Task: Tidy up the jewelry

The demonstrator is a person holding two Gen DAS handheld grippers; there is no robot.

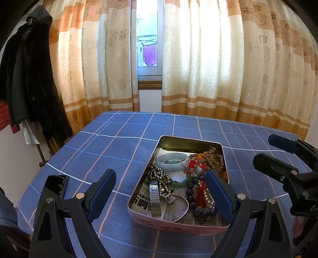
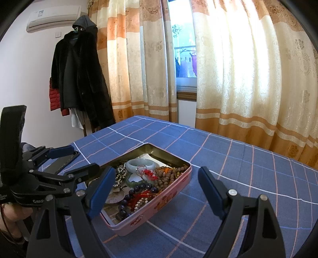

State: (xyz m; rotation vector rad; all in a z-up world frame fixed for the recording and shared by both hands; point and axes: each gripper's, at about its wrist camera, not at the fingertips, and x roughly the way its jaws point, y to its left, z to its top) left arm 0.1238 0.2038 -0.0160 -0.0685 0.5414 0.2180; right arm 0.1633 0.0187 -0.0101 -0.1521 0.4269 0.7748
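**Hovering over a tin of jewelry**

Sitting on the blue checked cloth of the desk (image 1: 119, 142) is a pink rectangular tin (image 1: 178, 226), lid off, crowded with jewelry. At its far end lies a pale jade bangle (image 1: 172, 161), with a heap of brown wooden beads (image 1: 213, 158) beside it and a small red knotted charm (image 1: 193, 164) between the two. Nearer the middle, a string of grey-white beads (image 1: 157, 174) runs along one side, and a metal watch band (image 1: 155, 200) lies on printed paper at the near end. A strand of dark purple beads (image 1: 198, 210) curls along the other side, next to small pearls (image 1: 209, 198) and a thin silver bangle (image 1: 183, 208).

The left hand-held gripper (image 1: 161, 190) is spread wide and holds nothing; in its own view its fingers straddle the near half of the tin, one over the cloth, the other over the purple beads. The right hand-held gripper (image 2: 157, 190) is likewise wide apart and empty, hanging over the tin's corner.

A black phone (image 1: 56, 185) lies on the cloth near the desk's edge. Behind the desk hang cream and orange curtains (image 1: 208, 59), parted at a window (image 1: 147, 39), and dark coats (image 2: 79, 75) hang on a rack beneath an air conditioner (image 2: 53, 16).
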